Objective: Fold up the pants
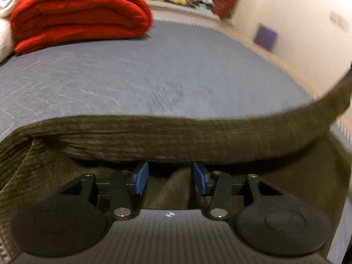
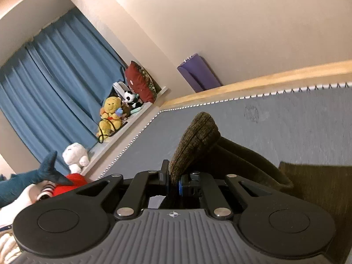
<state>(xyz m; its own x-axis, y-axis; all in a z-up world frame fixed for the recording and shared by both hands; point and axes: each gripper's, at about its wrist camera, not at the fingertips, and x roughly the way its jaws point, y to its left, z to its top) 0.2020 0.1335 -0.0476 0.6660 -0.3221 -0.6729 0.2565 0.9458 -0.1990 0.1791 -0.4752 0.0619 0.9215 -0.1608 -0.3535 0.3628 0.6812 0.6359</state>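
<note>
The left gripper point(image 1: 170, 177), a black two-finger claw with blue pads point(image 1: 140, 178), stands with its fingers apart; olive-brown ribbed cloth runs down between them, but neither pad presses on it. Straight ahead of that claw, and slightly above its fingertips, the thick hem band of the olive-brown corduroy pants point(image 1: 176, 136) runs crosswise, its long axis left to right across the left wrist view, rising toward the right edge of the view. The right gripper point(image 2: 173, 176) has its fingers closed on a bunched fold of the same pants point(image 2: 195, 140), which stands up out of the pinch and then drapes away to the right onto the grey quilted mattress point(image 2: 286, 121).

The relation that matters, in my judgement: the band lies across the open left claw's approach line, not along it, so a short reach forward would bring the pads over its edge. The right claw already holds cloth, so the left is the free one and the nearer to that band (the blur there suggests the left camera is moving).

Counted: one pair of pants, two claws, one mattress. Behind, one folded red blanket point(image 1: 79, 15), one blue curtain point(image 2: 55, 72), one purple rolled mat point(image 2: 198, 72), one dark red cushion point(image 2: 140, 81), and several plush toys, a yellow bear point(image 2: 111, 114) among them
</note>
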